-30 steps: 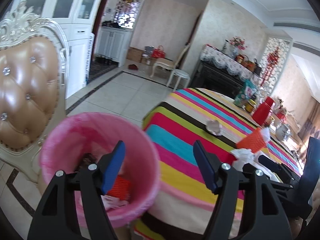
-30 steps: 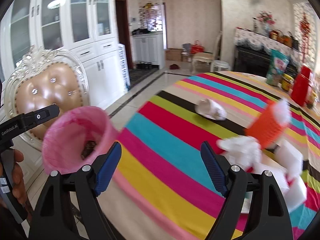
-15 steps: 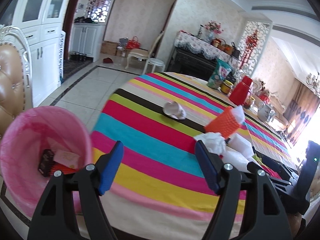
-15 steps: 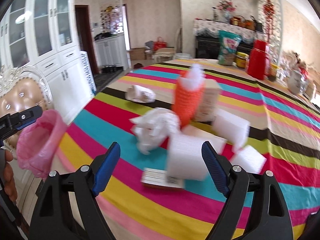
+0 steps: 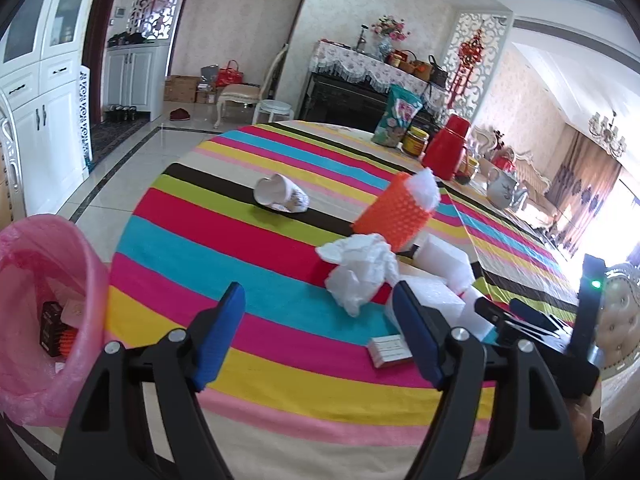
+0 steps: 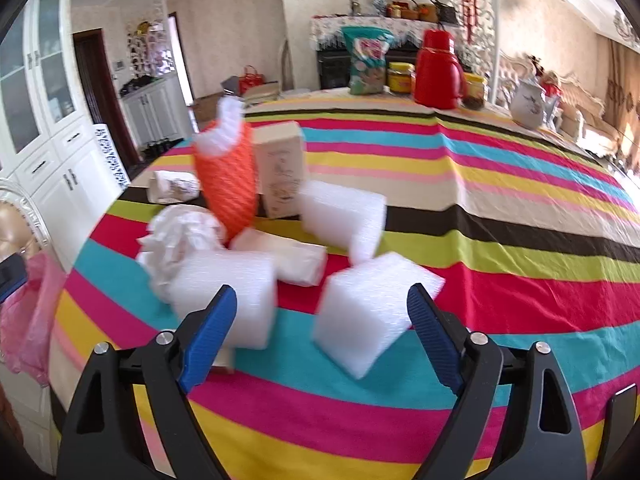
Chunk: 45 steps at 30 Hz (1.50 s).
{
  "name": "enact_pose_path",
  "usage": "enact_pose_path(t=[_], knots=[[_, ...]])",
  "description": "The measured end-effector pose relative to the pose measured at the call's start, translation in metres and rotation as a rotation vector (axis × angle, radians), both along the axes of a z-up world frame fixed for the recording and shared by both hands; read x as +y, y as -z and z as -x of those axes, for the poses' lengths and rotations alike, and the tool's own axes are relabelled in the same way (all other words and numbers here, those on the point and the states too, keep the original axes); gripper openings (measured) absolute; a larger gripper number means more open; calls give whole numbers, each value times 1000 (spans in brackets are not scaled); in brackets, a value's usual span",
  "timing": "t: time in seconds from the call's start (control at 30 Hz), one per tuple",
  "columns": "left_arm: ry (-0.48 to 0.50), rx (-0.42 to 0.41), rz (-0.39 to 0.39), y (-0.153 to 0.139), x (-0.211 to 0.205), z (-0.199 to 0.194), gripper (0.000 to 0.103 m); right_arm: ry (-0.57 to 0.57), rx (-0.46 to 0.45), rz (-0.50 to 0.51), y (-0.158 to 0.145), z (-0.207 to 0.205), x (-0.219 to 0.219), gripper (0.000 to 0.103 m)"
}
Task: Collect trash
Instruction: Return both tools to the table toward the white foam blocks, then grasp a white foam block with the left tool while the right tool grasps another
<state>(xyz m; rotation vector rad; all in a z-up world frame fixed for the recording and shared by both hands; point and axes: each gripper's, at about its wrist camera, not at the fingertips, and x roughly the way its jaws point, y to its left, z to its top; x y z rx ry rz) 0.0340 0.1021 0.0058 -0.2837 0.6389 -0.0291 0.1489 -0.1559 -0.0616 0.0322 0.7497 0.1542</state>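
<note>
A few scraps lie in the pink-lined bin (image 5: 44,300), while foam blocks (image 6: 372,312), crumpled paper (image 5: 360,272) and more await both empty, spread jaws.

The right gripper (image 6: 322,336) is seen over the striped tablecloth (image 6: 500,240), jaws wide and just opened further, nothing pinched between them. A white foam block (image 6: 372,316) sits framed between the blue pads, apart from both. Another foam block (image 6: 228,296) is just left of it, a bit blurred. Behind, crumpled white plastic (image 6: 180,236) is piled beside an orange mesh sleeve (image 6: 228,180).
</note>
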Motion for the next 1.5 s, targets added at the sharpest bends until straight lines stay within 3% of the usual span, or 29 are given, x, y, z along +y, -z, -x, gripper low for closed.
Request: enact_pose_path(t=[0.27, 0.87, 1.0, 1.23, 1.5], knots=[[51, 18, -9, 7, -22, -12, 78, 85, 62, 12, 21, -22, -14, 84], [153, 56, -13, 25, -66, -34, 81, 106, 123, 14, 39, -40, -19, 84], [164, 62, -16, 28, -71, -39, 81, 81, 127, 4, 38, -40, -20, 74], [186, 79, -19, 35, -83, -48, 81, 59, 125, -11, 35, -38, -27, 67], [217, 106, -36, 45, -106, -67, 86, 80, 86, -19, 19, -30, -47, 66]])
